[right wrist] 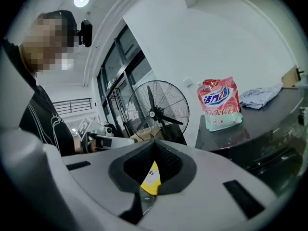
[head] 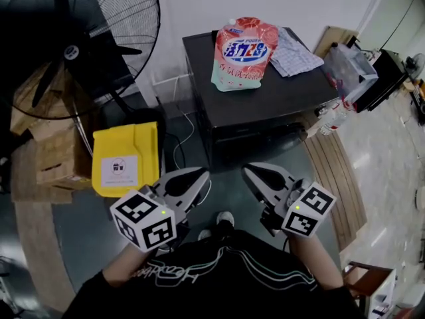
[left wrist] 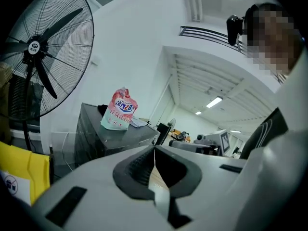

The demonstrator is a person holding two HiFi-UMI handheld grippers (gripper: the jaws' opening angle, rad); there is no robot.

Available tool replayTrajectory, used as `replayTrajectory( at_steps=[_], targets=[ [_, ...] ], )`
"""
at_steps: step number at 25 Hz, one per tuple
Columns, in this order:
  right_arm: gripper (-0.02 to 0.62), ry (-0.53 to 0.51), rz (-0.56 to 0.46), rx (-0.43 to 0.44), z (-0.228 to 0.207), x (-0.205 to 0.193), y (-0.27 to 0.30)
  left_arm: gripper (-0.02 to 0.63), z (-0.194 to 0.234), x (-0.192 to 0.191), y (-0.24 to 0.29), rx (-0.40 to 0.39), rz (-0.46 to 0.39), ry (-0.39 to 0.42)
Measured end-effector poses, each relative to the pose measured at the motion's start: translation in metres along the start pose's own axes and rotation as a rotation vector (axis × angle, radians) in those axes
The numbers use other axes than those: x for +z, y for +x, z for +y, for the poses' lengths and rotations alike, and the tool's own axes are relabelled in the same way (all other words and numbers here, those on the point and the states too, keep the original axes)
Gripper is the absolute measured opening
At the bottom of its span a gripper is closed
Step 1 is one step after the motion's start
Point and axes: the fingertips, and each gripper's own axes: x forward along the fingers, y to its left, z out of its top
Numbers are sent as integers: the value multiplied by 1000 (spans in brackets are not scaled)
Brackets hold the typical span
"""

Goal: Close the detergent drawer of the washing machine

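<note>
Both the left hand-held gripper (head: 198, 179) and the right hand-held gripper (head: 251, 171) have their jaws pressed together on nothing. They hang well short of the dark grey box-shaped washing machine (head: 265, 95) ahead, which has a pink plastic detergent pouch (head: 243, 52) on top. I cannot pick out its drawer. Best to set one closed tip square on the drawer front and push straight in.

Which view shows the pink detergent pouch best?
The head view: the pouch is largest there, whole front label showing. The right gripper view shows it smaller, upright; the left gripper view, smaller still.
</note>
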Motion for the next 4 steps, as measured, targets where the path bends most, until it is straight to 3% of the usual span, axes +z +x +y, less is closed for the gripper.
replayTrajectory(
  at_steps=[4],
  targets=[
    [26,11,-3,-11,4,-7,-2,25,-2,-4,-5,-9,-1,-8]
  ],
)
